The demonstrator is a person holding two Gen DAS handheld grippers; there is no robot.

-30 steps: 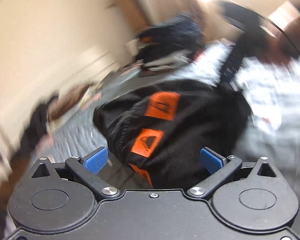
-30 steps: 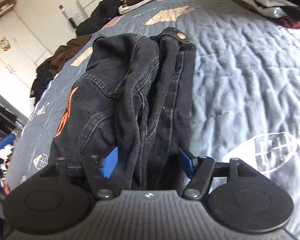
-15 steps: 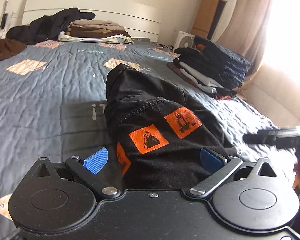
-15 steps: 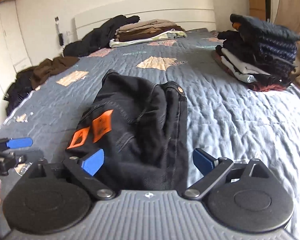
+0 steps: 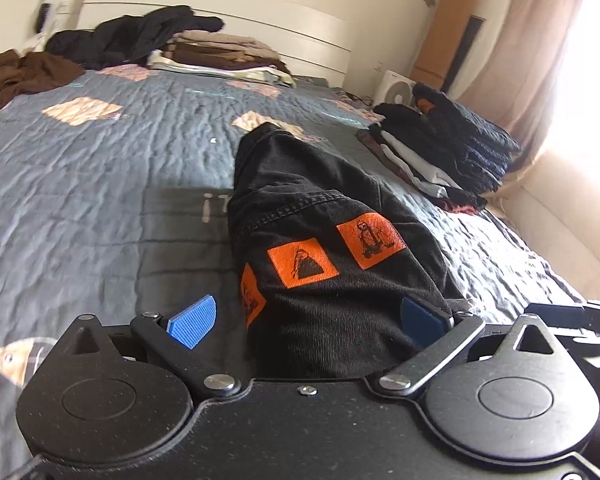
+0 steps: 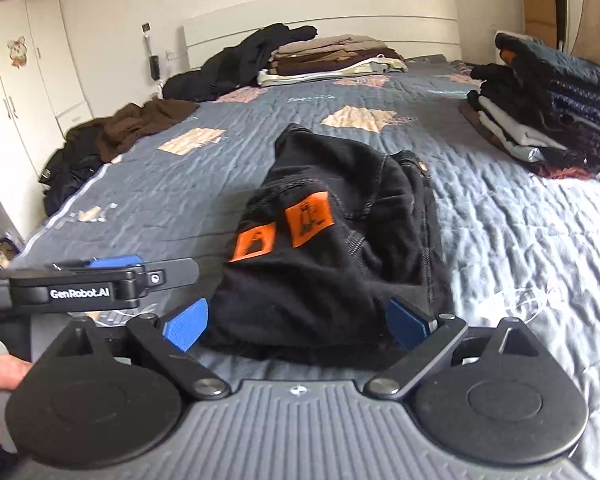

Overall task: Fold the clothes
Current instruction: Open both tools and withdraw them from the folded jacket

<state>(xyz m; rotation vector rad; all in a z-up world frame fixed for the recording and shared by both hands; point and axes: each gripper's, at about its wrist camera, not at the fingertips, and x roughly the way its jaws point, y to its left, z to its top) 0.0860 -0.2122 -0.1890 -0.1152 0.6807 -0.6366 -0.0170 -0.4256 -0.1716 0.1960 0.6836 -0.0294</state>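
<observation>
Standing spread, clamping nothing, the left gripper [image 5: 306,322] has the folded black jeans [image 5: 324,240] running toward twelve o'clock on the quilt [image 5: 100,184], while the right gripper [image 6: 298,322], jaws just opened, sits farther back.

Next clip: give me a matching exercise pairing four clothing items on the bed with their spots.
Things:
1. black jeans
2. brown garment
3. tan folded stack
4. dark folded stack

Places:
A. by the headboard
B. right edge of the bed
C. middle of the bed, nearest both grippers
D. crumpled at the left edge

Pairs: 1-C, 2-D, 3-A, 4-B
</observation>
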